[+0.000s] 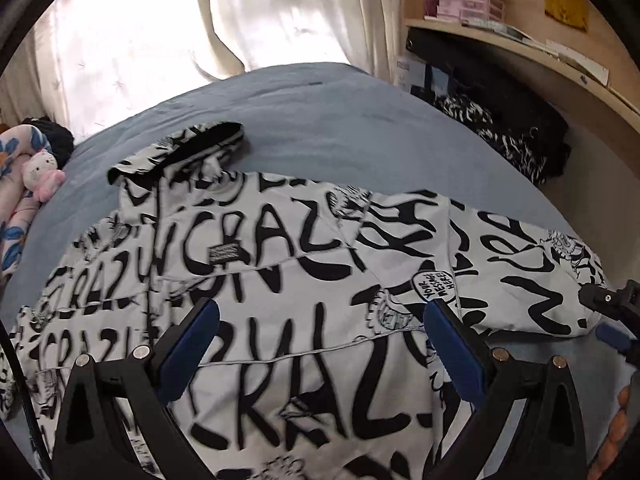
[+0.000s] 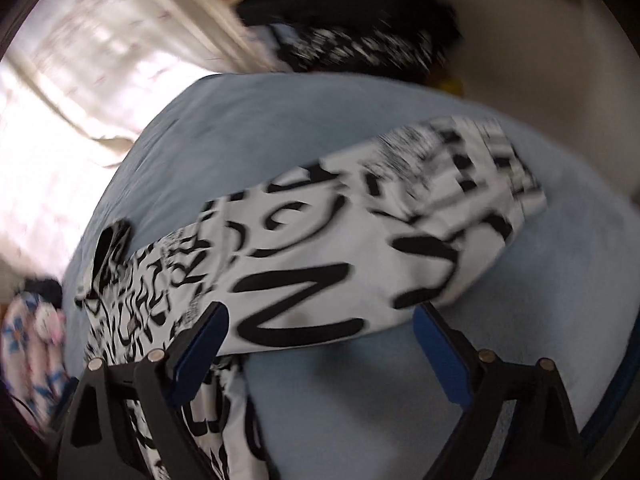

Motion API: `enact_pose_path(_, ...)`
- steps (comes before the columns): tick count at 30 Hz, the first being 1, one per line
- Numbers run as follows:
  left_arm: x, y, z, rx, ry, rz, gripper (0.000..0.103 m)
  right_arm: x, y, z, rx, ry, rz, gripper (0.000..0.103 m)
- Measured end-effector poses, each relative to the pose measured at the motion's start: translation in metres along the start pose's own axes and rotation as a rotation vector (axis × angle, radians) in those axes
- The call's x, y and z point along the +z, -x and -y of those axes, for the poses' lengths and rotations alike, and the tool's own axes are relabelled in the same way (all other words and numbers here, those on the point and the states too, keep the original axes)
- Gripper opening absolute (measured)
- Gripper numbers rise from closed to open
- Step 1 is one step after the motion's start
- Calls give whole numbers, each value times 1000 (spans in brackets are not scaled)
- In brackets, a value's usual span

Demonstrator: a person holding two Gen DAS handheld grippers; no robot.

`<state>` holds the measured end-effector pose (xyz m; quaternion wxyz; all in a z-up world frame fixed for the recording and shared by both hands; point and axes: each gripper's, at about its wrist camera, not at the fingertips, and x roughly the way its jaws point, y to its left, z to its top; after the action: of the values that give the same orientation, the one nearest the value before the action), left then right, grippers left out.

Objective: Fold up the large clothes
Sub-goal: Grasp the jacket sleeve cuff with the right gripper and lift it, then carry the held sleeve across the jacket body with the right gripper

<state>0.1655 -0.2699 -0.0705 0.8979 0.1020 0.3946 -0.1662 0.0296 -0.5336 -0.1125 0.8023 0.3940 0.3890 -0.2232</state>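
Observation:
A large white jacket with black lettering (image 1: 280, 272) lies spread on a grey-blue bed (image 1: 340, 128), collar (image 1: 180, 152) towards the window. My left gripper (image 1: 320, 320) is open and empty, hovering over the jacket's body. One sleeve (image 1: 528, 272) stretches out to the right. The right gripper (image 1: 612, 312) shows at the sleeve's end in the left wrist view. In the blurred right wrist view my right gripper (image 2: 320, 328) is open, just above the sleeve (image 2: 360, 248), which lies across the bed (image 2: 400, 400).
A plush toy (image 1: 42, 172) and floral bedding (image 1: 12, 200) lie at the bed's left. Dark clothes (image 1: 500, 136) are piled at the far right under a wooden shelf (image 1: 520, 52). Curtains (image 1: 160, 32) hang behind the bed.

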Motion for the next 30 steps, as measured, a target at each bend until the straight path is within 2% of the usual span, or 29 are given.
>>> enact_pose_path(6,-7,-29,16,-11,-6,-45,101,2,-26,41,32,-195,-50,94)
enact_pose_path(11,-15,-36,15,-23,3,-74,101,11,-43,52,7,-274,-5,92)
enact_pose_path(13,-17,-36,11,-24,8,-82,102,18,-47,53,-4,-278,18,74)
enact_pose_path(14,-18,-34,8,-26,12,-83,101,21,-50,54,-4,-280,18,57)
enact_pose_path(15,-20,-32,5,-26,17,-83,101,26,-53,54,12,-280,22,36)
enact_pose_path(17,-22,-26,-4,-21,29,-78,101,30,-52,49,34,-257,35,7)
enact_pose_path(20,-26,-13,-24,-1,53,-62,101,30,-17,10,18,-102,173,7)
enact_pose_path(24,-32,0,-56,23,111,-53,101,12,21,-69,90,174,283,7)
enact_pose_path(27,-36,9,-82,29,170,-50,101,-16,30,-130,163,401,294,7)
enact_pose_path(30,-40,16,-108,43,221,-42,101,-54,19,-182,211,613,246,7)
